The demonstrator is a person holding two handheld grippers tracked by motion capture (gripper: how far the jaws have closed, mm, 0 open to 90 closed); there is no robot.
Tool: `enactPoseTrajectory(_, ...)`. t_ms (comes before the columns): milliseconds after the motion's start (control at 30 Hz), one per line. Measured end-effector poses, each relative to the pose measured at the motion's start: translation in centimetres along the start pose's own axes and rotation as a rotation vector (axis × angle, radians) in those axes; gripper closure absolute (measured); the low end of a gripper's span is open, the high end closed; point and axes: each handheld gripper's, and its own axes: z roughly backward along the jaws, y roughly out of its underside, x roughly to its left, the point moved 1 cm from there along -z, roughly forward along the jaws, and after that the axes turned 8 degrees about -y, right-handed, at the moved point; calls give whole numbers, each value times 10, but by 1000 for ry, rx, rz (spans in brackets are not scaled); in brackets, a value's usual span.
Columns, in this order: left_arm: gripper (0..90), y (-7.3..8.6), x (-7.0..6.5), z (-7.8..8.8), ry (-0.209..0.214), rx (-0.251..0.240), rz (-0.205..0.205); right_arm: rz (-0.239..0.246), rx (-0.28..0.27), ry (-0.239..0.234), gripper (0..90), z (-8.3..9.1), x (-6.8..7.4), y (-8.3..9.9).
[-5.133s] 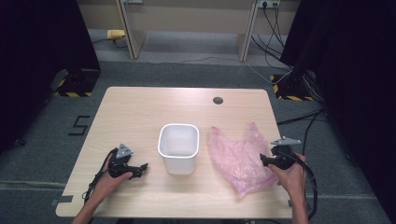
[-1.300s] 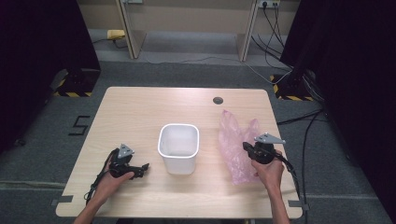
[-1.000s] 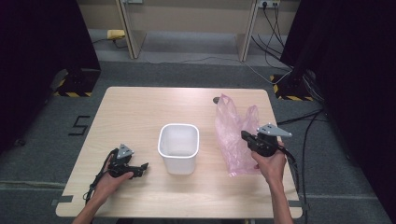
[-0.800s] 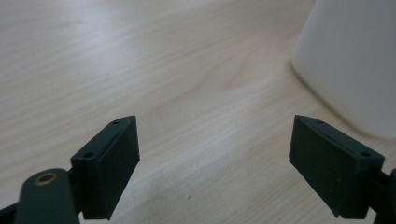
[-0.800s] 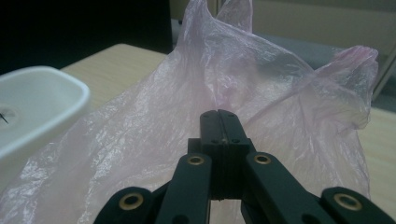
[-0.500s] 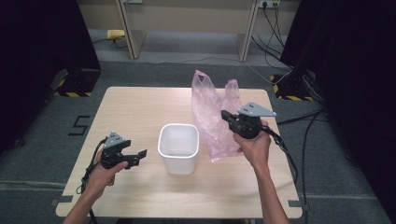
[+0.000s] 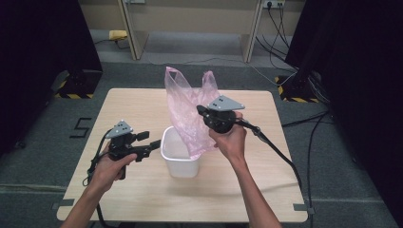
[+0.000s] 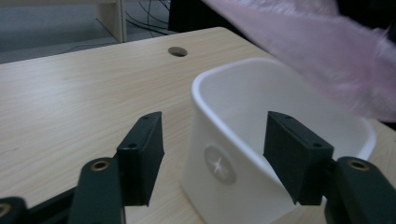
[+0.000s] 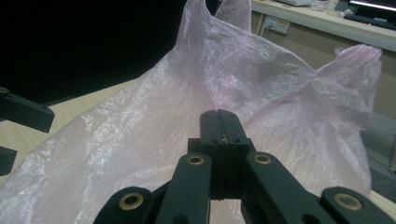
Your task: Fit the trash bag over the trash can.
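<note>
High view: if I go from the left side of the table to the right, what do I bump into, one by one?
Left gripper → white bin → pink plastic bag → right gripper, pinching the bag, in the hand → bare table.

- One pink plastic bag [image 7: 190, 109]
- One white bin [image 7: 179, 153]
- Two hand-held grippers: left gripper [image 7: 151, 144], right gripper [image 7: 201, 112]
- One wooden worktop [image 7: 142, 102] with one round hole [image 8: 177, 51]
</note>
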Motion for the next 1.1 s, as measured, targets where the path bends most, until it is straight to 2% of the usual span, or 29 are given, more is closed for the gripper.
enactPoseTrajectory(67, 415, -6, -2, -3, 10, 3, -3, 5, -3, -2, 900, -8, 3, -1)
enactPoseTrajectory(167, 470, -14, -5, -7, 16, -5, -3, 43, 12, 18, 900, -18, 9, -3)
enactPoseTrajectory(333, 569, -22, -6, -15, 59, -5, 13, 82, 12, 16, 900, -33, 22, -2)
enactPoseTrajectory(467, 608, -23, -8, -25, 52, 16, -26, 86, -1, -29, 900, -36, 35, 3)
enactPoseTrajectory(533, 607, -22, -9, -30, 51, 25, -30, 91, 0, -48, 900, -35, 41, 6)
enactPoseTrajectory(633, 579, -21, -10, -32, 73, 34, -21, 99, 11, -86, 900, -32, 52, 11)
enactPoseTrajectory(767, 508, -20, -8, -28, 112, 42, 16, 111, 35, -123, 900, -31, 62, 18)
enactPoseTrajectory(800, 489, -21, -7, -27, 135, 33, 39, 111, 39, -127, 900, -31, 63, 19)
enactPoseTrajectory(900, 429, -24, -3, -25, 163, 17, 109, 112, 53, -139, 900, -33, 65, 24)
enactPoseTrajectory(1000, 426, -25, -1, -27, 148, 22, 120, 98, 43, -148, 900, -32, 64, 27)
enactPoseTrajectory(1033, 435, -27, 0, -31, 152, 13, 160, 105, 51, -144, 900, -31, 64, 27)
enactPoseTrajectory(1100, 489, -28, 1, -32, 160, -4, 183, 108, 56, -141, 900, -31, 62, 27)
